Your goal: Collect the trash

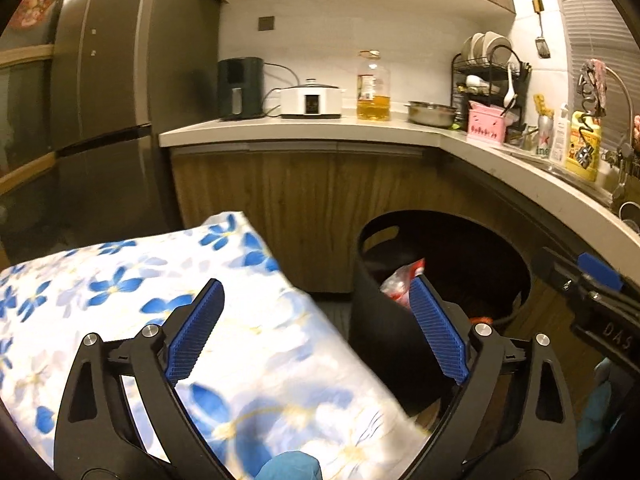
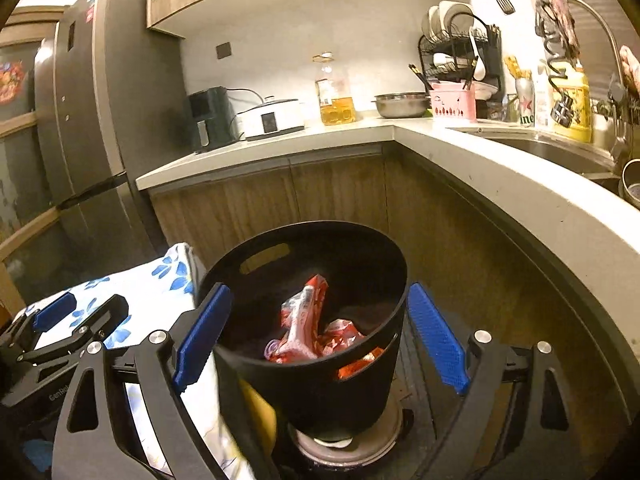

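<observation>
Red wrappers point(image 2: 312, 328) sit in the black bin point(image 2: 320, 376), so trash looks dropped; can't tell if more is left. Both grippers are spread wide, nothing between the pads. Right gripper point(image 2: 320, 336) frames the bin, wrappers just ahead and below. Left gripper point(image 1: 316, 332) sits over the floral cloth point(image 1: 120, 280) edge, with the bin beside its right finger.
</observation>
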Action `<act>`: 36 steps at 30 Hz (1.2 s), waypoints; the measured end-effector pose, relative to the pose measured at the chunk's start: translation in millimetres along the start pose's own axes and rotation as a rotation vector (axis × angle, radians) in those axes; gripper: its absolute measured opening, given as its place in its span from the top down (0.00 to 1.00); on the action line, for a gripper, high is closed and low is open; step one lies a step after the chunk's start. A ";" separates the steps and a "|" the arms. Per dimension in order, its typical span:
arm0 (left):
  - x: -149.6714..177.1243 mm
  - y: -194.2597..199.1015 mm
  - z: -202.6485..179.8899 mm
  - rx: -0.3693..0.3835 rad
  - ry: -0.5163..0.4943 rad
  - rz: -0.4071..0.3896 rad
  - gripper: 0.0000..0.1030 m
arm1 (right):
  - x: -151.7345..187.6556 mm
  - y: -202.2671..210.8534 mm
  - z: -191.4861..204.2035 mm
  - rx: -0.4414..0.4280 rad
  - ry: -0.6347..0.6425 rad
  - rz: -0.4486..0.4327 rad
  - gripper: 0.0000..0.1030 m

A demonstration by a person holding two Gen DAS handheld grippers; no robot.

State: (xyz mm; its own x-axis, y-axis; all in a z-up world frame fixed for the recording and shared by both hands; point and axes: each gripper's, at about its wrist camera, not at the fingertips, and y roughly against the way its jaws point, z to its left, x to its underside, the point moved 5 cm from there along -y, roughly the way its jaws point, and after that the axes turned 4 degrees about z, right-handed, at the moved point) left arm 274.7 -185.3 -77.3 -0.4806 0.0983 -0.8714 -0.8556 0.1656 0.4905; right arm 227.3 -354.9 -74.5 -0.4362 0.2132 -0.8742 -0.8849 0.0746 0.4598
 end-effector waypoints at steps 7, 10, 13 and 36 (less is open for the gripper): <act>11.4 44.2 30.8 -0.047 0.033 -0.017 0.08 | 12.9 32.8 21.5 -0.027 0.025 0.000 0.12; 16.2 63.8 40.1 -0.059 0.048 -0.028 0.08 | 19.1 48.1 30.4 -0.031 0.032 -0.004 0.08; 21.6 80.8 46.6 -0.075 0.053 -0.037 0.08 | 25.1 61.6 40.2 -0.015 0.052 -0.004 0.08; 46.0 177.9 75.3 -0.098 0.090 -0.114 0.08 | 52.5 144.3 84.2 0.016 0.137 -0.036 0.08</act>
State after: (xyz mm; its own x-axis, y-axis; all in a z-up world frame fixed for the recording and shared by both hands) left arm 114.9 -77.5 -29.9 -0.3912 -0.0045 -0.9203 -0.9179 0.0741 0.3898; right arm 90.5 -251.0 -40.9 -0.4238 0.0748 -0.9027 -0.8980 0.0960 0.4295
